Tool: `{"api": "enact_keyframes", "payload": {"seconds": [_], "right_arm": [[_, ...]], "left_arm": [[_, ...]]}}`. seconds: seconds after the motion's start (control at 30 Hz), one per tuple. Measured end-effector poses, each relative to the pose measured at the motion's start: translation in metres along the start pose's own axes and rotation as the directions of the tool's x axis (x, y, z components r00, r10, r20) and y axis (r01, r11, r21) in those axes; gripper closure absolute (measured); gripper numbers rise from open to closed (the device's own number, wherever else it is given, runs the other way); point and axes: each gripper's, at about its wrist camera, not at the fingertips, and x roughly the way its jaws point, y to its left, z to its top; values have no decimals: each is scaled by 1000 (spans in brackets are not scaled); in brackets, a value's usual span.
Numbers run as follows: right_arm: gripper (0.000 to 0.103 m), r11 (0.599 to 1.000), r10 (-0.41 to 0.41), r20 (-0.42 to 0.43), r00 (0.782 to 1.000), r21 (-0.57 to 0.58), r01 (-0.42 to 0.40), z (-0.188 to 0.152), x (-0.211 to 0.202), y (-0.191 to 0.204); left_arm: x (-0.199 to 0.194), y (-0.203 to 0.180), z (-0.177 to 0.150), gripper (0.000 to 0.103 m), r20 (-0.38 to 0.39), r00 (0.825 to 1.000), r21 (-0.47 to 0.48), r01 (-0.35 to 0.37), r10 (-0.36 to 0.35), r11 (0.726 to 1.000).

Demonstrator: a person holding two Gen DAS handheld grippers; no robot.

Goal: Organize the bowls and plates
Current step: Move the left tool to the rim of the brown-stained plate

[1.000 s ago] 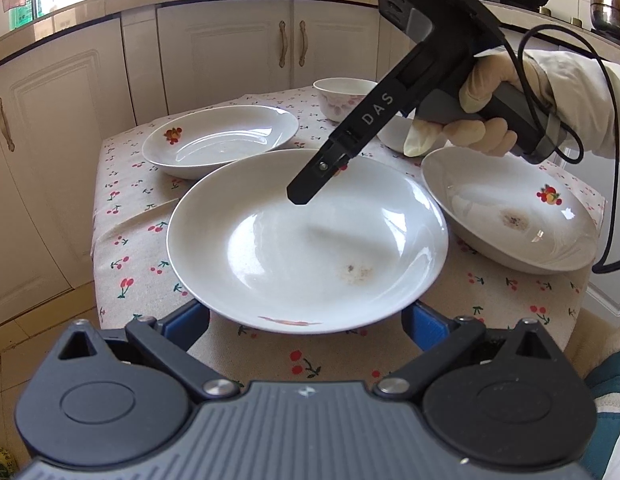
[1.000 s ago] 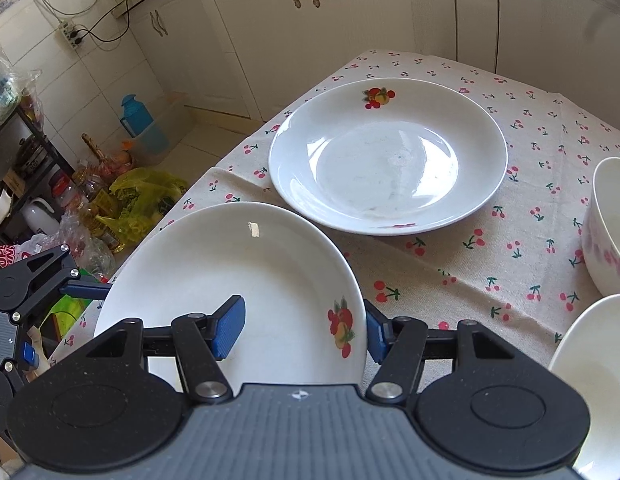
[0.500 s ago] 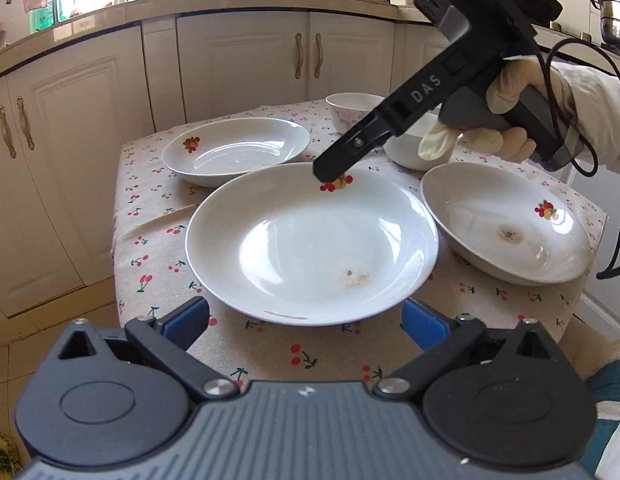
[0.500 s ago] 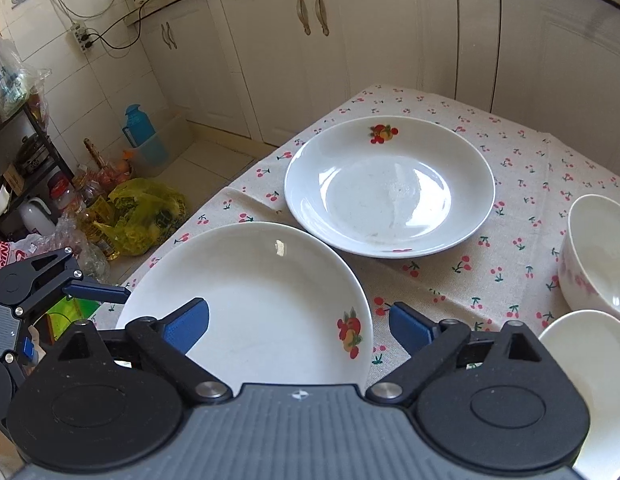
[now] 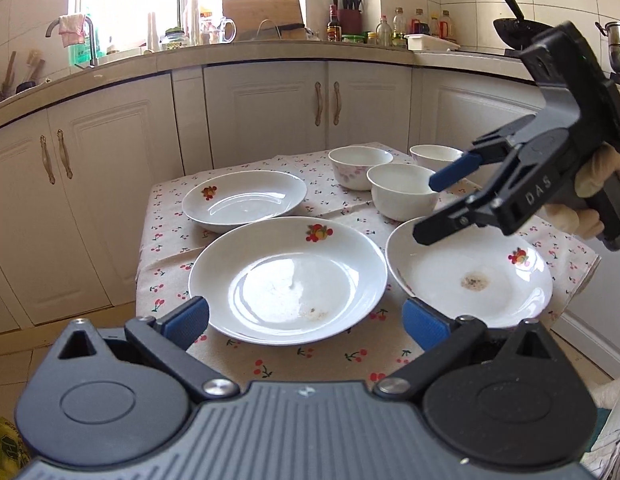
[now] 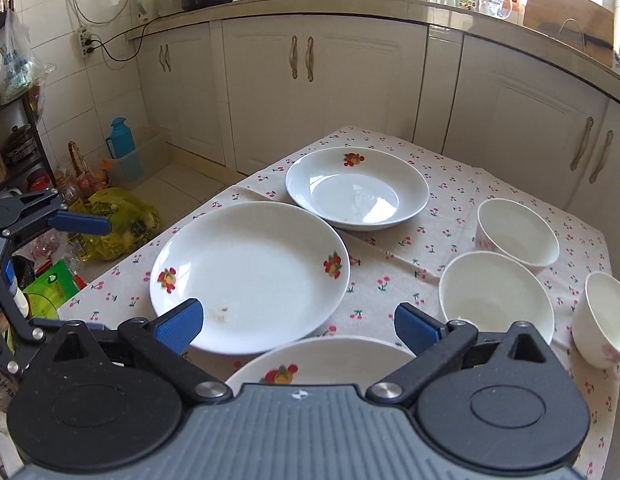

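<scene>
Cream kitchen cabinets [image 6: 321,92] and a cluttered countertop [image 5: 270,50] frame a small table under a cherry-print tablecloth [image 5: 310,360], and on it 3 plates and 3 bowls are laid out singly, none stacked yet.

Both tools are seen hovering clear of the crockery. The left gripper [image 5: 306,320] is spread wide with nothing between its pads; the middle plate [image 5: 288,280] lies just ahead of the jaws, slightly toward the left pad. The right gripper [image 6: 298,322] has just been opening and is now wide and empty, with the near plate [image 6: 321,360] directly under and between its jaws and the middle plate just beyond the left pad.

The step in hand is judged to be choosing the first plate to stack. It would be done well by taking 1 rim edge-on, pads above and below the lip, and lifting level so the glazed surface cannot slip; dried food marks on the 2 nearer plates suggest a flat carry.

Beyond the jaws, the far plate [image 6: 355,188] sits touching nothing, and the 3 bowls [image 6: 495,300] are clustered off the right pad, close together, so a wide swing there could knock them. A gloved hand [image 5: 589,200] is seen holding the right tool.
</scene>
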Motion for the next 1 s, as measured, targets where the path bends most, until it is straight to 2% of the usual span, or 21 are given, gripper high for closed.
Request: {"api": "enact_keyframes", "payload": {"seconds": [0.33, 0.53, 0.73, 1.0], "right_arm": [[0, 991, -116, 14, 993, 69, 115, -83, -54, -3], [0, 989, -128, 1, 992, 70, 128, -120, -70, -6], [0, 992, -96, -21, 995, 84, 97, -137, -55, -11], [0, 995, -89, -33, 995, 47, 90, -141, -33, -11]], "left_arm": [[5, -35, -2, 1, -20, 997, -119, 65, -68, 991], [14, -50, 2, 1, -42, 997, -105, 62, -67, 993], [18, -57, 6, 1, -57, 995, -98, 70, -76, 993], [30, -63, 16, 1, -106, 990, -44, 84, -88, 995]]}}
